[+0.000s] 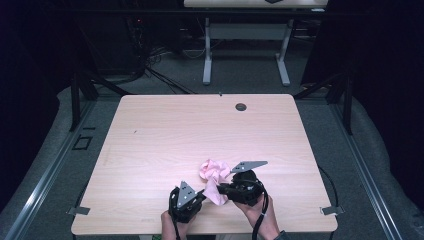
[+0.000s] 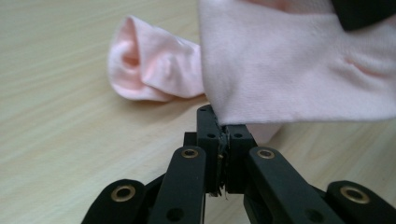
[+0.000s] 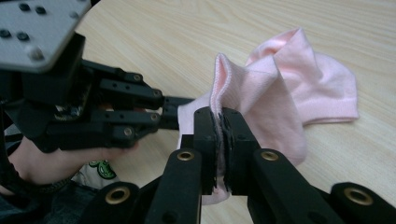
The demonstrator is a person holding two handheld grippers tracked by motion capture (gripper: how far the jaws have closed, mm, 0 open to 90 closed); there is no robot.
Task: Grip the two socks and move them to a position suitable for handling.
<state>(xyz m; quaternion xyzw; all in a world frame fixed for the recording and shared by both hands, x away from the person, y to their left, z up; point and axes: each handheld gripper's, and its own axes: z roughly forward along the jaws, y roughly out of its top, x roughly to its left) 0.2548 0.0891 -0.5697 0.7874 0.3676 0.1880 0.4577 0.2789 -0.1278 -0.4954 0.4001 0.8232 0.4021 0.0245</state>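
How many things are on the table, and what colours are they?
Pink sock: 1
Black grippers: 2, the left gripper and the right gripper, each pinching the sock
Dark round hole cover near the far edge of the table: 1
Total: 4

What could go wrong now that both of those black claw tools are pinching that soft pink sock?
The left gripper pinches only the very edge of the soft pink fabric sock, so the hem may slip free. The right gripper clamps a fold nearby; pulling apart could overstretch the fabric. Part of the sock lies bunched on the pale wooden table and might drag.
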